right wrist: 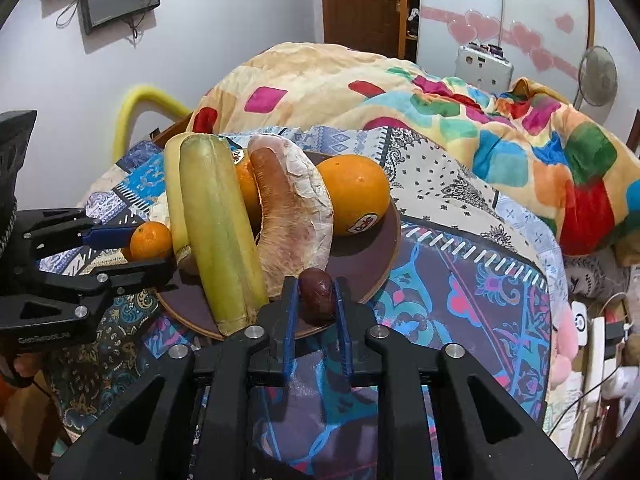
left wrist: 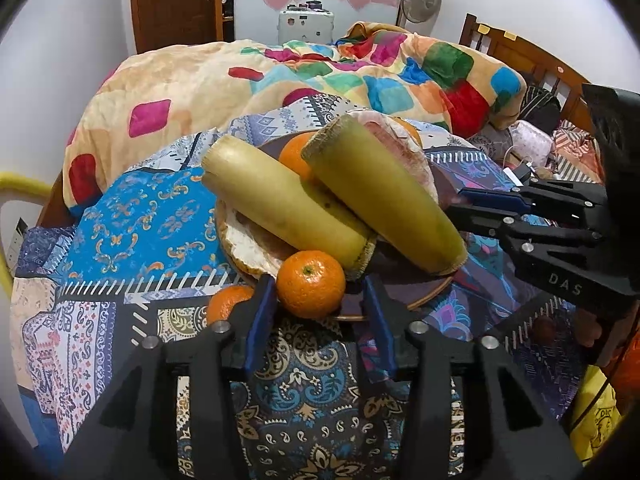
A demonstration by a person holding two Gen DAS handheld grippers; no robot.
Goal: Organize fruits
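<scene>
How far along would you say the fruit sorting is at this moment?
Mostly done: both sugarcane pieces, pomelo peel and a large orange sit on the plate. In hand: the right gripper holds a dark fruit at the rim; the left gripper brackets a mandarin. Left: another mandarin off the plate.

From my left wrist view, the plate (left wrist: 430, 294) is mostly buried under fruit. A second small orange (left wrist: 228, 304) at 7 o'clock hides behind my left hand-held gripper (left wrist: 320, 312); its lower part is unseen.
</scene>
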